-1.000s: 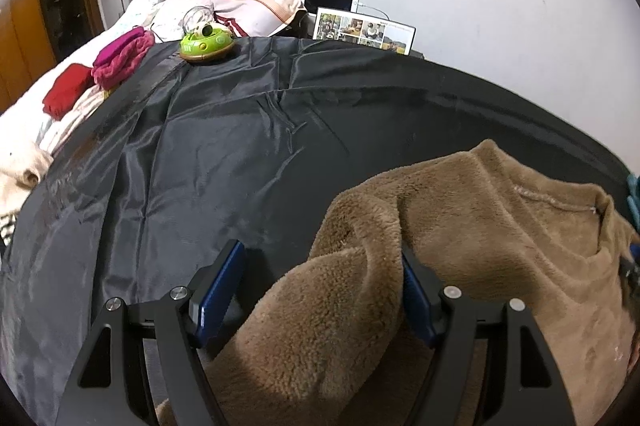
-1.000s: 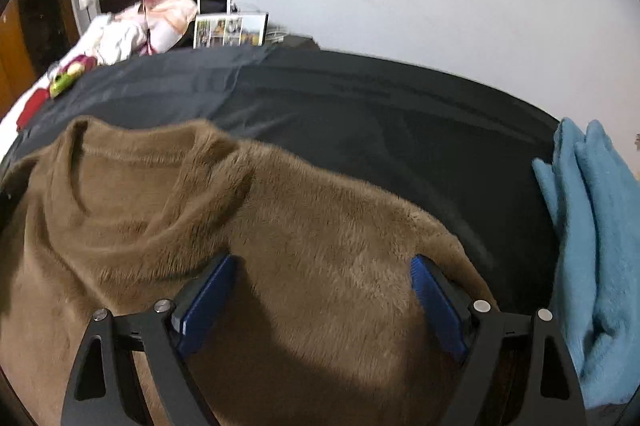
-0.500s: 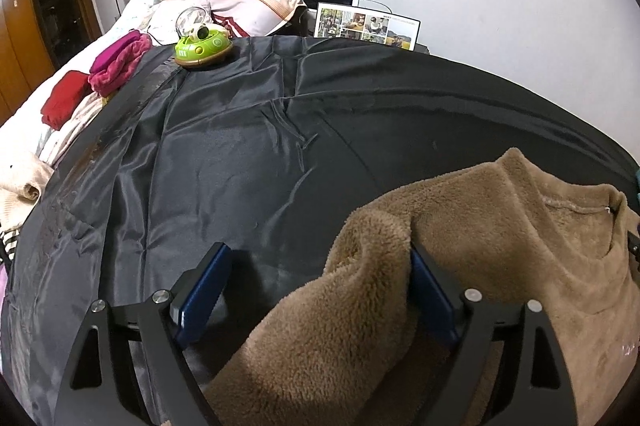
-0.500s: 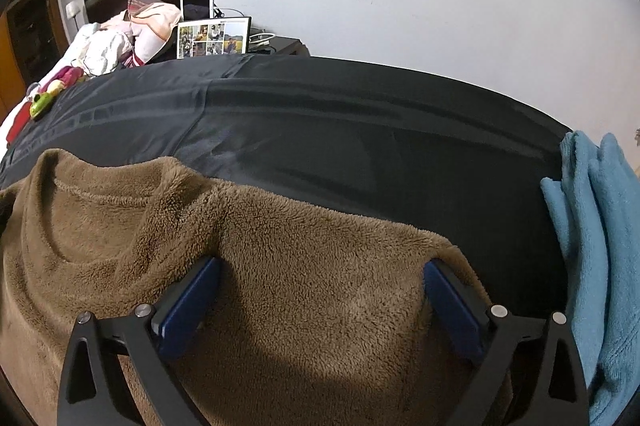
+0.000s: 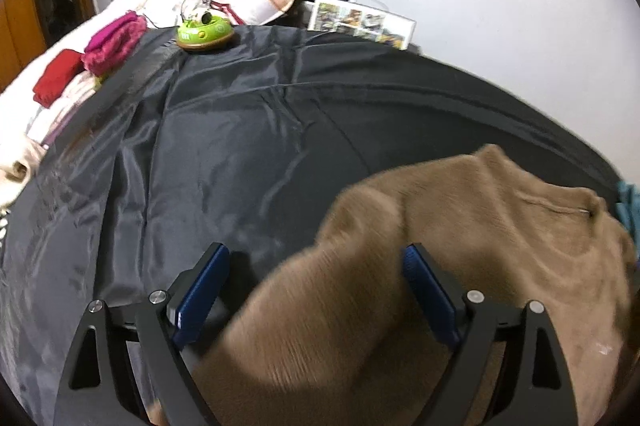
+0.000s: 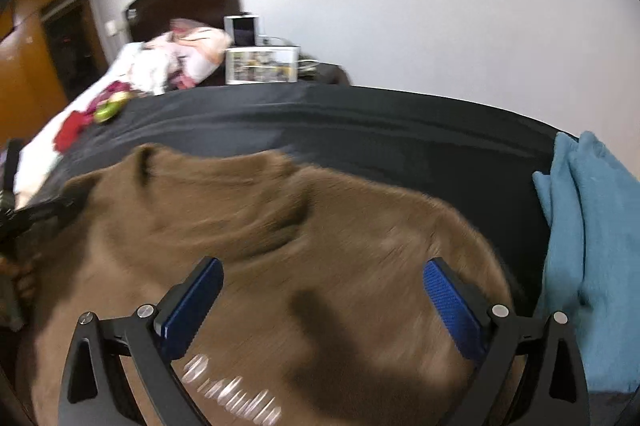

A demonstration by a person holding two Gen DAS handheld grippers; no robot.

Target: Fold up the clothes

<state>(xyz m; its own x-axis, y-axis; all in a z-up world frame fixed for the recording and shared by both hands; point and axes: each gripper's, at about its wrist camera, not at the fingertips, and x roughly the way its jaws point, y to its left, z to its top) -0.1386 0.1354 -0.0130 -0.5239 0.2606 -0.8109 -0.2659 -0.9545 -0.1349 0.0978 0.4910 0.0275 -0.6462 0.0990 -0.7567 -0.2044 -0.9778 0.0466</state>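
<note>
Brown fleece sweater [image 5: 500,246] spread across the black sheet [image 5: 240,146] on the bed, neckline pointing away toward the wall, body running back toward the holder, and both tools are right over it. The left tool [image 5: 316,290] has its blue pads wide apart, a thick fold of the sweater's left side, looks like the sleeve or shoulder, bunched up between them; the right-hand pad is against the pile, the left-hand one stands clear over bare sheet, so nothing is pinched. Over on the other side, the right tool [image 6: 320,302] is spread just as wide, hovering above the sweater's right shoulder area, fleece filling the gap but neither pad biting; the picture is smeared, so contact is hard to call. Here's the hinge of it: the garment's long axis runs straight ahead from both tools, one flank under each, so I'd judge each side gets taken by its nearer tool. The blue garment [image 6: 592,246] lies just right of the sweater.
</note>
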